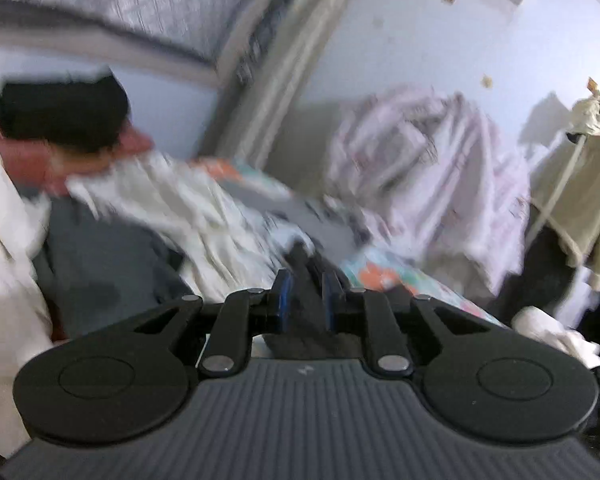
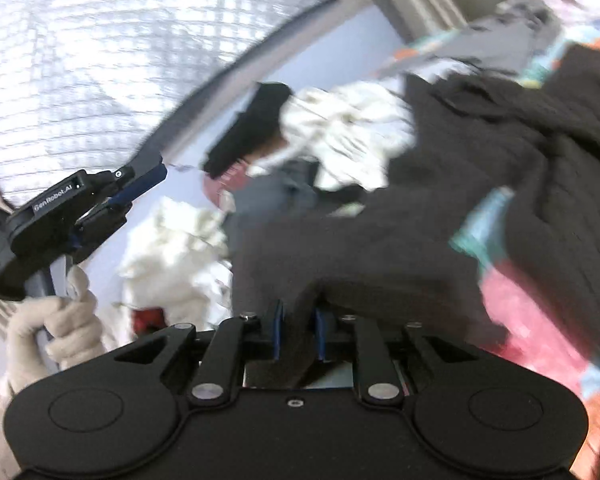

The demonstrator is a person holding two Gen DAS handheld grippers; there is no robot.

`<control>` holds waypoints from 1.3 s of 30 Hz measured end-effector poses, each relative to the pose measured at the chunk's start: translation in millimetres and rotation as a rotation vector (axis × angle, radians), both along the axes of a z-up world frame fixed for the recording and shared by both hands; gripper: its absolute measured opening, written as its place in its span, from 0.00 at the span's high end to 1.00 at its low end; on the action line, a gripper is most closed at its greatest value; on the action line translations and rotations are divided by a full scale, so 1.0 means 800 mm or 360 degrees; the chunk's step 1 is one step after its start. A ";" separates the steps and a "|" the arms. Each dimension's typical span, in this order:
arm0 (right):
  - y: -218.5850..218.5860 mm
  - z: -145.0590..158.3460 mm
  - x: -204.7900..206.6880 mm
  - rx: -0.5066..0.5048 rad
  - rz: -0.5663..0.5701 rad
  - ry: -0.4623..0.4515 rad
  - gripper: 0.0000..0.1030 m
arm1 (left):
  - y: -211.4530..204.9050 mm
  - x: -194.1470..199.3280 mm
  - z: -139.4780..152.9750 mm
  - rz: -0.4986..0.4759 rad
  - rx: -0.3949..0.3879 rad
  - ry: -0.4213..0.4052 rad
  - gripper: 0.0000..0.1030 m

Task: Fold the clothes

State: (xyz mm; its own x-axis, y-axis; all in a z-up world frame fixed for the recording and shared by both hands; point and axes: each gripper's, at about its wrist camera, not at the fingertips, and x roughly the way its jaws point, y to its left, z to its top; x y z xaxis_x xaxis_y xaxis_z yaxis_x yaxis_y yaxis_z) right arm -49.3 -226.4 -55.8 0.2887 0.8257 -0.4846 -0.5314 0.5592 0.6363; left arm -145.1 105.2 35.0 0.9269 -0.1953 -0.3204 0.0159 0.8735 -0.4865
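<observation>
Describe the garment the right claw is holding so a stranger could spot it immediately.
Start at the bed with the colourful patterned sheet. The dark brown ribbed garment sprawls across it, one edge pinched in the right claw. Beside it, the crumpled clothes are white; this one is dark and ribbed.

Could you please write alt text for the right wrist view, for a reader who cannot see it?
The right gripper is shut on a fold of a dark brown ribbed garment that spreads across a cluttered pile of clothes. At the left, a gloved hand holds the left gripper raised before a bright window; the picture is motion-blurred.
</observation>
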 end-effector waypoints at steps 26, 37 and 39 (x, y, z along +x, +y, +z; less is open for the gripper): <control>-0.319 -0.063 -0.128 -0.0304 -0.1160 0.0334 0.45 | -0.237 0.197 -0.170 -0.0809 -0.0003 0.0665 0.48; -0.327 -0.060 -0.073 -0.0147 -0.1364 0.0224 0.46 | -0.281 0.200 -0.188 -0.0841 0.0048 0.0514 0.42; -0.325 -0.046 -0.060 -0.0201 -0.1376 0.0156 0.75 | -0.286 0.200 -0.189 -0.0872 0.0078 0.0495 0.88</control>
